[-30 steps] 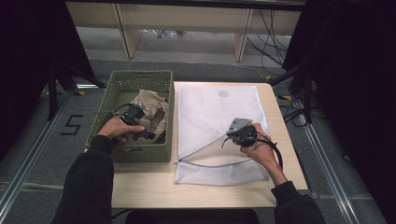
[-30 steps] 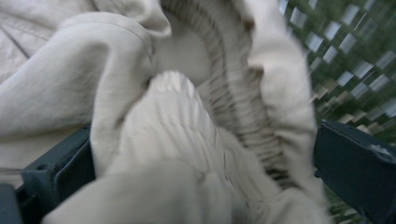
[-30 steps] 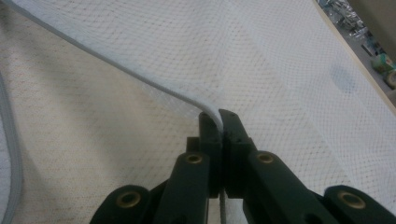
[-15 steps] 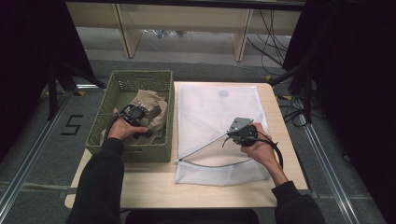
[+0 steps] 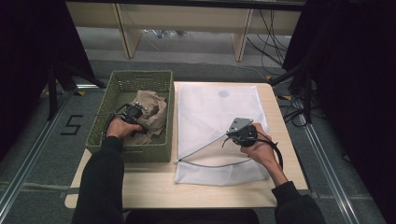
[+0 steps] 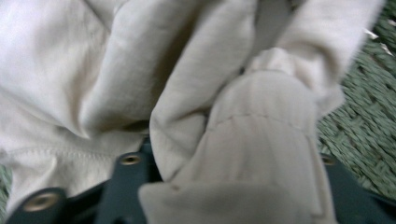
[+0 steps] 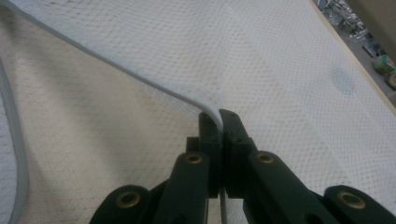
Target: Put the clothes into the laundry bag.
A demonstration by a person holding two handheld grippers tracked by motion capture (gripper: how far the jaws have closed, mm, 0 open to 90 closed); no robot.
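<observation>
A crumpled beige cloth [image 5: 153, 115] lies in a green woven basket [image 5: 140, 74] at the table's left. My left gripper [image 5: 135, 113] reaches down into the basket. Its jaws have just been closing, and a thick fold of the cloth [image 6: 261, 140] is bunched between them. A white mesh bag [image 5: 215, 112] lies flat on the table to the right of the basket. My right gripper [image 5: 232, 132] is shut on the bag's corded opening edge [image 7: 116, 65] and holds it lifted off the lower layer. In the right gripper view its tips [image 7: 218, 116] pinch that edge.
The wooden table [image 5: 154, 186] has bare room along its front edge. The basket's right wall [image 5: 169, 116] stands close against the bag's left side. Shelving and cables sit beyond the far edge. Green basket weave [image 6: 364, 116] shows beside the cloth.
My left hand has moved a little deeper into the basket, onto the cloth. The right hand and the lifted bag edge have stayed put.
</observation>
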